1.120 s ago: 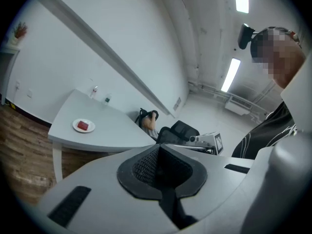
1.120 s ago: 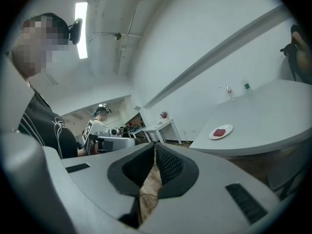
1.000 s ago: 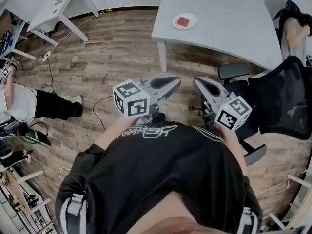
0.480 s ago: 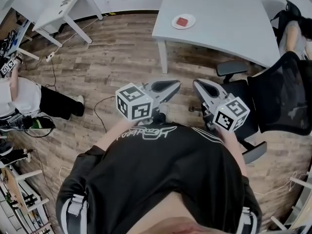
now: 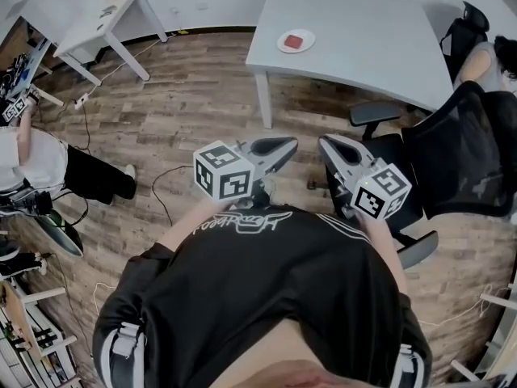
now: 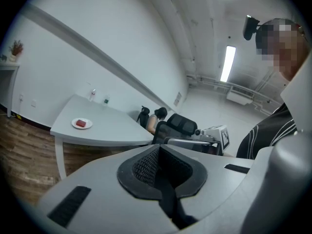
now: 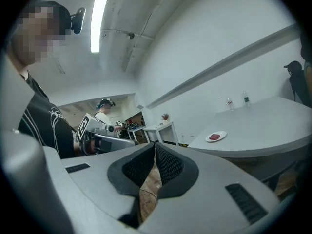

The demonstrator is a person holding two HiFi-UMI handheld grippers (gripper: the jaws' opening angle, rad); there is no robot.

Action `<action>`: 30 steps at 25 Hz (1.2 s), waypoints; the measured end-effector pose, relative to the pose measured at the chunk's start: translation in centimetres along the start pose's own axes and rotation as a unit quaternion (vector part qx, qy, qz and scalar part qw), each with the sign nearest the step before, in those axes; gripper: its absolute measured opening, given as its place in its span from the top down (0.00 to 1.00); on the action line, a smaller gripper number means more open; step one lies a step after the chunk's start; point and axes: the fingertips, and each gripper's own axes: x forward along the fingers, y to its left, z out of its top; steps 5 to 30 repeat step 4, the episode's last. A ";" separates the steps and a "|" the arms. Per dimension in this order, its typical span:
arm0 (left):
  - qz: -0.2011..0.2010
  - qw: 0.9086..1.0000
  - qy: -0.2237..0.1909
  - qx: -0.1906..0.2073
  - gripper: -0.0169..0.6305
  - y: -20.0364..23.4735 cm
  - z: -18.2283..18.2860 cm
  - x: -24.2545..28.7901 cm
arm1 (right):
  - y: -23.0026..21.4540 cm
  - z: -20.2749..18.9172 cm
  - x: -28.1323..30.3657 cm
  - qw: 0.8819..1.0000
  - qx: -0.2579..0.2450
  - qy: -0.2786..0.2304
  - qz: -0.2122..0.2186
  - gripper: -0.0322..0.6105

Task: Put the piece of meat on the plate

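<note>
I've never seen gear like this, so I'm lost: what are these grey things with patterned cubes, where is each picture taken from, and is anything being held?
There is no robot here: a person holds a hand-worked claw in each hand. The head view comes from a camera on the person's head, looking down at the left claw and the right claw, each carrying a marker cube. The other two pictures come from cameras riding on the claws, each looking along its own jaws. Both claws are shut and hold nothing. Ahead stands a grey table with a white plate on it, and the red piece of meat already lies on that plate. A black office chair stands to the right.
</note>
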 end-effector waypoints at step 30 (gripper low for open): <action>-0.004 1.000 -0.004 -0.005 0.96 -0.8 -0.5 0.2 | 0.1 -0.3 -0.9 1.000 -0.002 -0.003 -0.002 0.92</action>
